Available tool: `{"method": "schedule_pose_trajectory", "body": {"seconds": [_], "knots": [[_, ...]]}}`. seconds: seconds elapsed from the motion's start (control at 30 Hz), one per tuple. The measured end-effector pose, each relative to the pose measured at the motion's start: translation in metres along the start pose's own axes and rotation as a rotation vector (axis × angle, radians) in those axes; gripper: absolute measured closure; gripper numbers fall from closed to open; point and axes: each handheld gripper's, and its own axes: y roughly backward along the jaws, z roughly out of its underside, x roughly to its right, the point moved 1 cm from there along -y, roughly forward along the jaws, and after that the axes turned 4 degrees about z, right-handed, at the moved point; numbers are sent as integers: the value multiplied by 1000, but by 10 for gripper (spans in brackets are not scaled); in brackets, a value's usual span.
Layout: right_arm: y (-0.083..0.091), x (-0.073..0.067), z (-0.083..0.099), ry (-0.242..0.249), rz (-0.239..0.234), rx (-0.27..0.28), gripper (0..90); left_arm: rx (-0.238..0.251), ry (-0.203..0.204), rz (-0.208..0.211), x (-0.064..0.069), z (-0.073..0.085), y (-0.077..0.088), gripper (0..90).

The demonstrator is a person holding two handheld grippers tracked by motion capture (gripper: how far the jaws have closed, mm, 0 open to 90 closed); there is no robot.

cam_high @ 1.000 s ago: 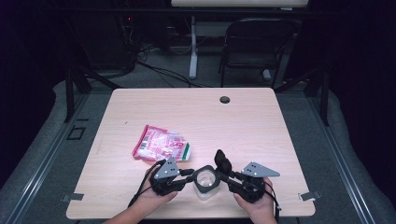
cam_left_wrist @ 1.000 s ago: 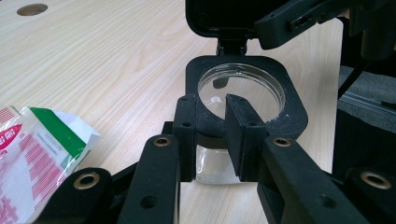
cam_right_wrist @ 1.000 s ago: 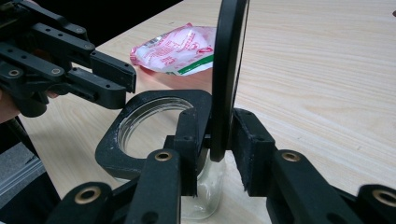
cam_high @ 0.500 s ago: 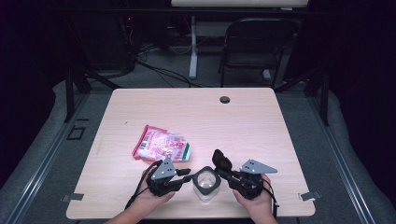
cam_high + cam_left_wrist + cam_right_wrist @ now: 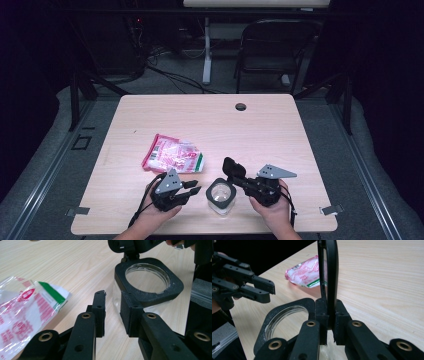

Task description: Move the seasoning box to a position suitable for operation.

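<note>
Low in the frame's centre we see the clear jar (image 5: pixel 220 196) with its square black collar, between both tongs. The right tongs (image 5: pixel 329 322), just closing, clamp its upright hinged lid (image 5: pixel 331 270). The left tongs (image 5: pixel 112 311) stand apart, empty, beside the jar. Farther up lies a glossy red-white packet (image 5: pixel 172 154) on the wood-grain tabletop (image 5: pixel 280 130), unmoved since earlier.

A pink-and-white snack packet (image 5: pixel 173 154) is lying on the wooden table (image 5: pixel 280 130), left of centre. A black chair (image 5: pixel 276 50) is standing beyond the far edge.
</note>
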Motion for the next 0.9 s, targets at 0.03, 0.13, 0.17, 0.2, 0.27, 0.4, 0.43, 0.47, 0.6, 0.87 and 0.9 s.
{"method": "schedule_pose_trajectory", "body": {"seconds": [0.03,0.13,0.17,0.2,0.27,0.4,0.43,0.47,0.6,0.87,0.9], "knots": [[0,2,-2,4,-3,-3,849,1,3,-13,-1,2,4,744],[-2,4,-4,7,-13,-1,849,2,11,-28,-2,4,7,744],[-2,6,-6,14,-16,-11,848,5,14,-33,-2,5,9,744],[-4,11,-9,21,-24,-12,848,2,18,-45,-2,6,11,744],[-5,17,-11,16,-30,-11,845,3,26,-51,-3,8,14,744],[-7,28,-14,-8,-24,-8,842,3,42,-78,-5,13,20,736],[-8,33,-16,-5,-35,-16,841,7,46,-85,-5,14,20,733],[-9,34,-16,-8,-38,-19,840,4,51,-100,-6,16,23,724],[-12,37,-19,0,-46,-25,835,2,62,-124,-9,20,25,691],[-18,40,-22,11,-33,-28,813,-9,72,-163,-19,27,27,635],[-19,41,-21,9,-28,-28,803,-12,73,-167,-21,28,27,631]]}}
